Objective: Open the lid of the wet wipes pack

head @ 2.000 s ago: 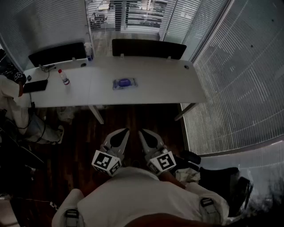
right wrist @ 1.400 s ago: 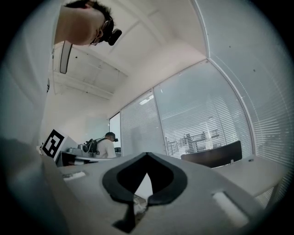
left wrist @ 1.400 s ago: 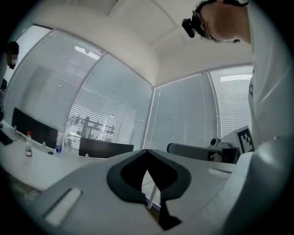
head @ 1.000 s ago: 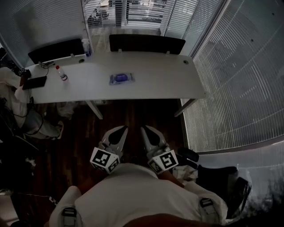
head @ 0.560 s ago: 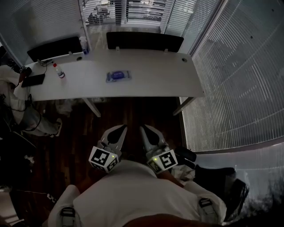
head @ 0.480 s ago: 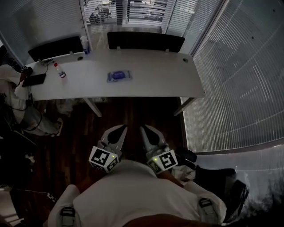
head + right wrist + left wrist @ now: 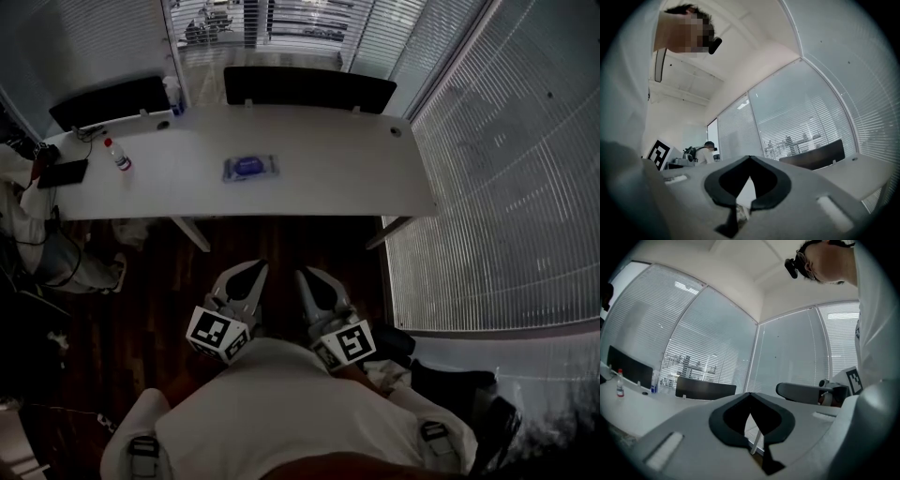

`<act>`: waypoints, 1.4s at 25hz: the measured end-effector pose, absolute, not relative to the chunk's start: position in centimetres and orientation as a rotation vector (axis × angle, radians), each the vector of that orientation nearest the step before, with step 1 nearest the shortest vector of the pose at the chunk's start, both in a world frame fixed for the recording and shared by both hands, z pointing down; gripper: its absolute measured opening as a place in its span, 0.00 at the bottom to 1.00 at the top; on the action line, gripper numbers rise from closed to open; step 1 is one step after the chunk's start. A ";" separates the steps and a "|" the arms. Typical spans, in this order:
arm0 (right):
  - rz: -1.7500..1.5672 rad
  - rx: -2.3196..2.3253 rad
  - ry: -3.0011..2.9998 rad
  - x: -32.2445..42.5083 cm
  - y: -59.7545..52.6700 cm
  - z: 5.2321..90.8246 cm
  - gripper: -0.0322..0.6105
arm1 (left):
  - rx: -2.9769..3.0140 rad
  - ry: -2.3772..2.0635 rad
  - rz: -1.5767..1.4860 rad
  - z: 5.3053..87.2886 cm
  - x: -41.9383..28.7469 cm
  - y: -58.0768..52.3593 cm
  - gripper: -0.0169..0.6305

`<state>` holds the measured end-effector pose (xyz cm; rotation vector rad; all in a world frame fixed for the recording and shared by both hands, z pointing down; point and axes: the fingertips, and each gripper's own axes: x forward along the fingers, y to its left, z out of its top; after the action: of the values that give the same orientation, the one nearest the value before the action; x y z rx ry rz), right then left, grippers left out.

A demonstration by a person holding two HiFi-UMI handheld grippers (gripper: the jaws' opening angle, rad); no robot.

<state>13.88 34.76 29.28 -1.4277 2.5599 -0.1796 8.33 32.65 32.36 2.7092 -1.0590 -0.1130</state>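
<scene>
Left claw (image 7: 249,269) and right claw (image 7: 306,275): both closed, tips together, nothing inside. Side by side, close to the body, above the dark wood floor (image 7: 281,239). Well ahead, a long white surface (image 7: 356,178). Near its middle, lying flat, the blue wet wipes pack (image 7: 250,168), far from both claws. Off to the left, a small bottle (image 7: 116,156) with a red cap and a dark phone (image 7: 64,173).

The white table (image 7: 328,164) bears 1 wet wipes pack (image 7: 249,168) and 1 small bottle (image 7: 117,157).
</scene>
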 end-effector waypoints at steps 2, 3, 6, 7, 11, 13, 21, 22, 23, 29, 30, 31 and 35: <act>-0.171 -1.447 2.573 13.9 32.6 30.0 0.05 | 2.696 -1.052 -0.116 32.9 8.0 30.5 0.03; -0.168 -1.454 2.579 13.8 31.2 30.4 0.05 | 2.690 -1.051 -0.121 33.1 7.8 29.2 0.03; -0.167 -1.449 2.586 12.6 26.5 30.6 0.05 | 2.680 -1.059 -0.122 33.4 6.6 24.7 0.03; -0.167 -1.449 2.592 12.1 24.9 30.5 0.05 | 2.674 -1.062 -0.120 33.3 6.2 23.1 0.03; -0.158 -1.454 2.617 10.0 19.1 29.7 0.05 | 2.665 -1.044 -0.125 32.7 4.6 17.3 0.03; -0.157 -1.458 2.623 9.1 16.4 29.5 0.05 | 2.668 -1.033 -0.130 32.4 3.9 14.6 0.03; -0.139 -1.461 2.592 6.4 6.8 28.3 0.05 | 2.657 -1.052 -0.145 31.8 1.0 5.7 0.03; -0.138 -1.458 2.591 6.1 5.9 28.4 0.05 | 2.659 -1.055 -0.142 31.8 0.8 4.9 0.03; -0.139 -1.455 2.595 5.9 5.1 28.5 0.05 | 2.661 -1.059 -0.138 31.8 0.5 4.2 0.03; -0.121 -1.436 2.624 5.8 2.0 28.8 0.05 | 2.625 -1.099 -0.122 32.3 0.1 1.0 0.03; -0.125 -1.431 2.630 5.8 1.5 28.7 0.05 | 2.622 -1.105 -0.124 32.3 0.2 0.7 0.03; -0.127 -1.421 2.635 5.8 1.1 28.6 0.05 | 2.622 -1.111 -0.128 32.2 0.2 0.3 0.03; -0.111 -1.375 2.655 5.9 -0.1 28.5 0.05 | 2.620 -1.151 -0.142 31.8 0.6 -1.3 0.03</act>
<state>5.89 -0.15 28.47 -1.3750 2.6546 -0.1106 0.64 -1.27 31.83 2.6203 -1.1512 -0.1425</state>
